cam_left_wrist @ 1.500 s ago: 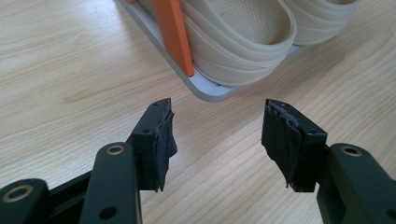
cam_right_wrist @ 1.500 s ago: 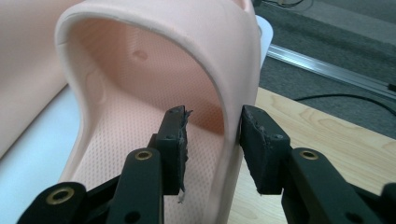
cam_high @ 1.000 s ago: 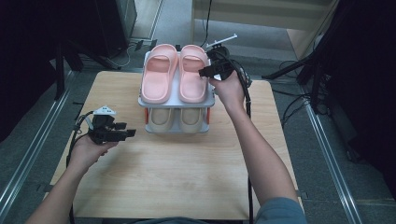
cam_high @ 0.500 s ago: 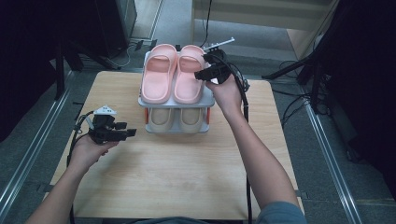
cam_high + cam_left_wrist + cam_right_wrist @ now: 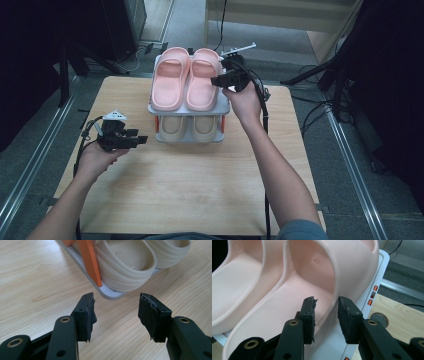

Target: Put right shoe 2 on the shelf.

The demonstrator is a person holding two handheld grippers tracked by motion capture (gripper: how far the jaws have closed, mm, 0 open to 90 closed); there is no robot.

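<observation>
1. The right gripper (image 5: 218,80) now sits at the right-hand side of the pink slipper (image 5: 202,82) nearest it, on the top tier of the shoe rack (image 5: 225,106); a second ago it was a little further right and nearer the person, so it has edged in toward the slipper.
2. Its jaws have just been closing. In the right gripper view the slipper's side wall runs up between them, with the left pad inside over the footbed and the right pad outside (a slim gap shows on either side of the wall), so I judge the grip not yet made: jaws narrowed around the wall, not pressing on it.
3. The slipper itself lies where it lay before, flat on the top tier, touching its partner, the other pink slipper (image 5: 170,80), toes pointing away from the person.
4. The left gripper (image 5: 141,141) hovers over the desk (image 5: 200,200) just left of the rack's lower tier, jaws apart with nothing between them; they have just drawn in slightly. In its own view the beige slippers (image 5: 130,262) lie ahead on the bottom tray.
5. What this means: the work in hand looks like taking the right pink slipper off the rack, and it stands at the moment of grasping. The next move probably calls for finishing the squeeze before any lift.
</observation>
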